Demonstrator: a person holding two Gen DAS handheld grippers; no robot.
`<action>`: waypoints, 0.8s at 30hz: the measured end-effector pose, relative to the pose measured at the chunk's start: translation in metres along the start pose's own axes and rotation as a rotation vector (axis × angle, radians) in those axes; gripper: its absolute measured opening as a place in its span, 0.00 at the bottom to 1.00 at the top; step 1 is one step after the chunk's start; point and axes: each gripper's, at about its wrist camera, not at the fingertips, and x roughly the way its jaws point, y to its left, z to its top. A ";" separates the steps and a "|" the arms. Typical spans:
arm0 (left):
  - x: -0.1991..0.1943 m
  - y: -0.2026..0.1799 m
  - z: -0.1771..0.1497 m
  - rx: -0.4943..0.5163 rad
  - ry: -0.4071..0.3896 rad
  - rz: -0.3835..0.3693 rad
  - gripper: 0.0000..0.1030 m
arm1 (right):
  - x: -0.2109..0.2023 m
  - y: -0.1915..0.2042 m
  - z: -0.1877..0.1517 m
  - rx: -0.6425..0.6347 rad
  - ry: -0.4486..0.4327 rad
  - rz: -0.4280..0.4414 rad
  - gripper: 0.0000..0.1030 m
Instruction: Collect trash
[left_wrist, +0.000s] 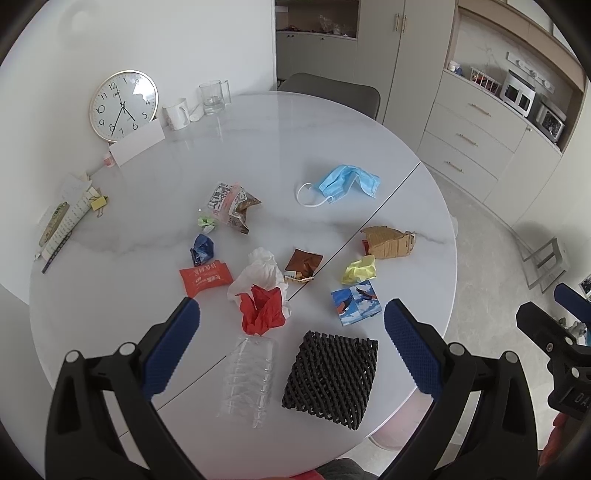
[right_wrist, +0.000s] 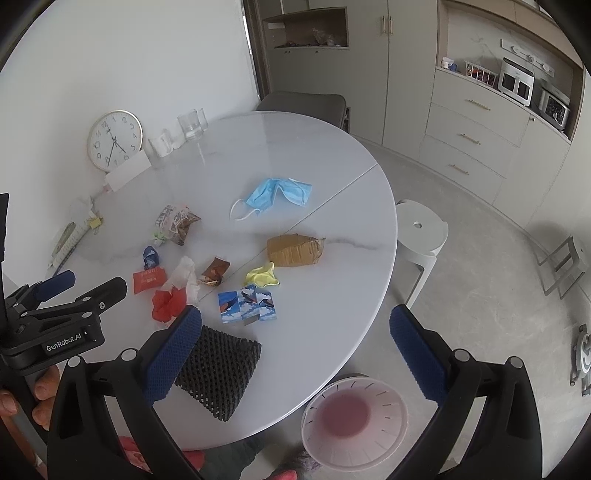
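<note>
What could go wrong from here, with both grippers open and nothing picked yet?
1. The clear plastic tray is see-through and flat on the table; fingers may slip off it.
2. The bin sits low beside the table edge, so light pieces like the red paper could miss it.
3. The glass and clock are not trash.

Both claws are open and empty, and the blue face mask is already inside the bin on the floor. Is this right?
Not quite. The mask still lies on the table, as the right wrist view shows; the bin is empty. Both claws, left and right, are open and empty.
</note>
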 end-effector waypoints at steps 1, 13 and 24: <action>0.000 0.000 0.000 0.000 0.000 0.001 0.93 | 0.001 0.001 0.001 0.000 0.001 0.000 0.98; 0.005 -0.003 0.002 -0.001 0.006 0.004 0.93 | 0.006 -0.001 0.002 -0.004 0.015 -0.001 0.98; 0.008 -0.002 0.002 0.000 0.007 0.011 0.93 | 0.010 -0.001 0.002 -0.005 0.022 0.001 0.98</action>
